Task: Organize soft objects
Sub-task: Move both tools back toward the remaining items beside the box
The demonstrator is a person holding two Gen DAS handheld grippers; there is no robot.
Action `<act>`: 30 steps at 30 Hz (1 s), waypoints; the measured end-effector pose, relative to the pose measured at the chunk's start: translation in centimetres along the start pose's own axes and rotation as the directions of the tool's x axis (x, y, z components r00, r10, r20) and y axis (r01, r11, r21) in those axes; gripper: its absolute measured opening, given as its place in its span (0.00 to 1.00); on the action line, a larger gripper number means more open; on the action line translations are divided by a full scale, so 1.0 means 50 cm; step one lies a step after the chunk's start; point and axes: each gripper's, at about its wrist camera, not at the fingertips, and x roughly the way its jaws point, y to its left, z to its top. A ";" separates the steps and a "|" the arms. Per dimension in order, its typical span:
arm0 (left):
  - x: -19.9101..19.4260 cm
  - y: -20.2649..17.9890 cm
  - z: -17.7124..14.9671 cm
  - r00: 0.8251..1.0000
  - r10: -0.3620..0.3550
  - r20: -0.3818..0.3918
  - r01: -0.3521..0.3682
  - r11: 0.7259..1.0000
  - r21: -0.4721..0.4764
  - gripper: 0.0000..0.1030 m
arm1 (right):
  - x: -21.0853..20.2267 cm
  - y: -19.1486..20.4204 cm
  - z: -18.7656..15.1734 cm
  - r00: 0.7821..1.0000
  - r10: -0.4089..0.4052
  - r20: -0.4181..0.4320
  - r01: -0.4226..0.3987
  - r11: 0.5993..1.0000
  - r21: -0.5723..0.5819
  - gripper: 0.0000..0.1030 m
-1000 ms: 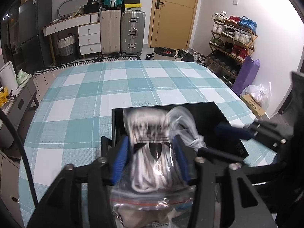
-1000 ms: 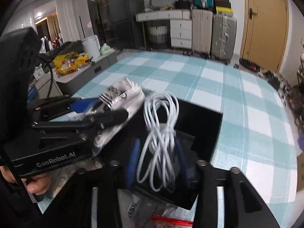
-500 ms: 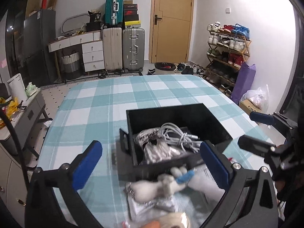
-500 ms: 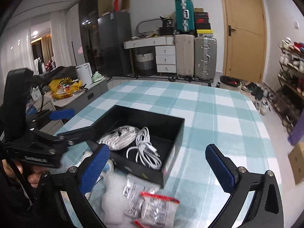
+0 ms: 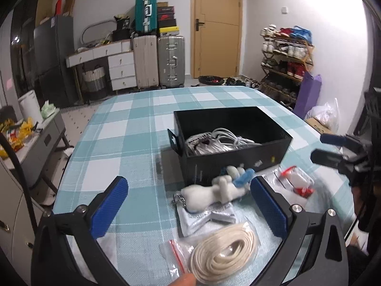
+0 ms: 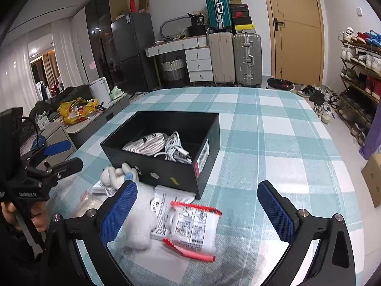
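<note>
Both grippers, left gripper and right gripper, gape wide, empty. White fuzzy plush toy lies centre-frame on table, touching open black box: light, squashy; pinch its body.

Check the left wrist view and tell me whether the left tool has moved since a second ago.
Yes. The left tool has pulled back from the black box: earlier it was over the box, shut on a bagged white cord; now it is open, short of the box.

Rope coil between fingers cut off by bottom edge; plush toy blurred; box label text unreadable.
</note>
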 end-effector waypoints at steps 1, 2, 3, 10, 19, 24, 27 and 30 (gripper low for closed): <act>-0.003 -0.002 -0.004 1.000 -0.003 0.001 0.003 1.000 0.006 1.00 | 0.000 -0.002 -0.003 1.000 0.003 -0.004 -0.003 1.000 0.001 0.99; -0.005 -0.006 -0.010 1.000 -0.014 -0.003 0.014 1.000 0.013 1.00 | 0.001 -0.003 -0.005 1.000 0.004 -0.010 -0.004 1.000 0.001 0.99; -0.006 -0.007 -0.014 1.000 -0.017 -0.010 0.018 1.000 0.018 1.00 | 0.001 -0.005 -0.009 1.000 0.001 -0.016 -0.001 1.000 0.001 0.99; 0.000 -0.008 -0.042 0.998 -0.020 -0.052 0.022 0.999 0.034 1.00 | 0.020 -0.020 -0.028 0.998 0.000 -0.061 0.001 1.000 0.005 1.00; 0.007 -0.003 -0.070 0.995 -0.035 -0.089 0.038 0.999 0.035 1.00 | 0.041 -0.038 -0.043 0.994 0.026 -0.109 -0.022 0.999 0.033 0.99; 0.010 -0.016 -0.075 0.991 -0.076 -0.110 0.082 0.995 0.054 1.00 | 0.047 -0.035 -0.048 0.991 0.037 -0.126 -0.033 0.999 0.032 0.99; 0.019 -0.025 -0.081 0.982 -0.110 -0.152 0.120 0.991 0.063 1.00 | 0.051 -0.033 -0.052 0.990 0.050 -0.135 -0.047 0.999 0.023 0.99; 0.024 -0.035 -0.087 0.977 -0.118 -0.177 0.133 0.988 0.074 1.00 | 0.055 -0.034 -0.055 0.987 0.059 -0.148 -0.055 0.998 0.033 0.99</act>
